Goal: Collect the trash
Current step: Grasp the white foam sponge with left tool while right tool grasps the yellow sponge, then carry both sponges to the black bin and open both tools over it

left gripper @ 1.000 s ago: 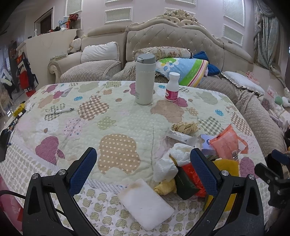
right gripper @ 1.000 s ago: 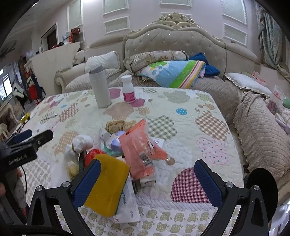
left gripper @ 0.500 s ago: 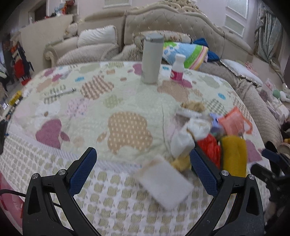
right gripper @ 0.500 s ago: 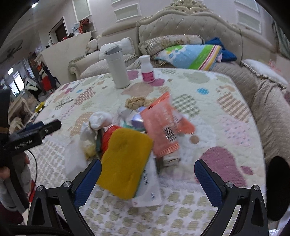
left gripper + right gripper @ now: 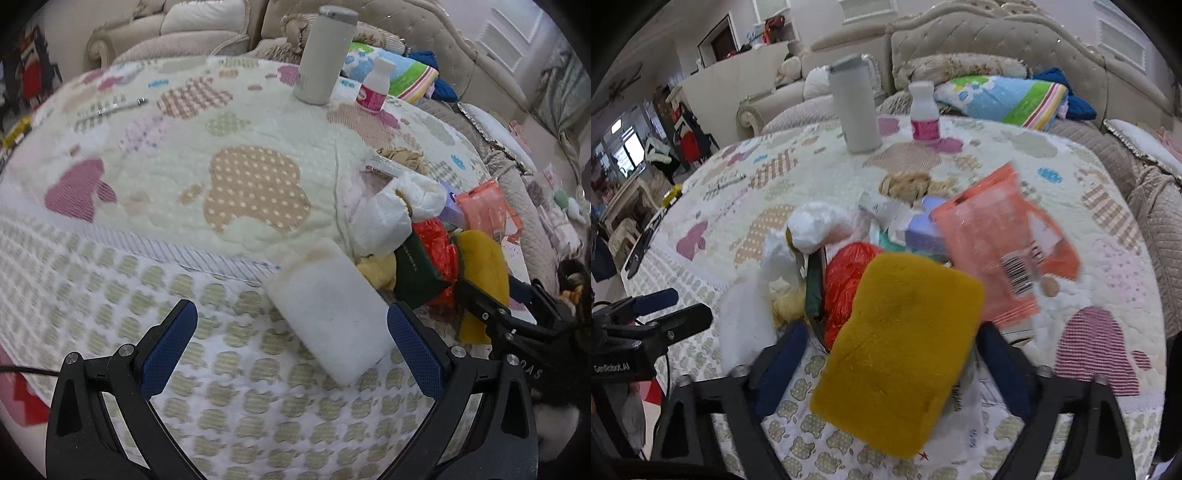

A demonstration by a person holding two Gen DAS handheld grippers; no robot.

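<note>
A heap of trash lies on the quilted table. It holds a white sponge point(image 5: 332, 310), a yellow sponge point(image 5: 897, 350), crumpled white tissue point(image 5: 399, 210), a red bag point(image 5: 846, 280), a dark green packet point(image 5: 417, 269) and an orange wrapper point(image 5: 993, 236). My left gripper point(image 5: 291, 347) is open, its fingers on either side of the white sponge's near end. My right gripper point(image 5: 890, 365) is open, its fingers on either side of the yellow sponge. The right gripper also shows in the left wrist view point(image 5: 509, 317).
A white tumbler point(image 5: 325, 55) and a small white bottle with a pink label point(image 5: 375, 86) stand at the table's far side. A pen point(image 5: 118, 107) lies far left. A sofa with cushions point(image 5: 1001, 96) stands behind the table.
Both grippers have moved forward and down toward the heap. The white sponge now lies between my left fingers, and the yellow sponge between my right fingers.
</note>
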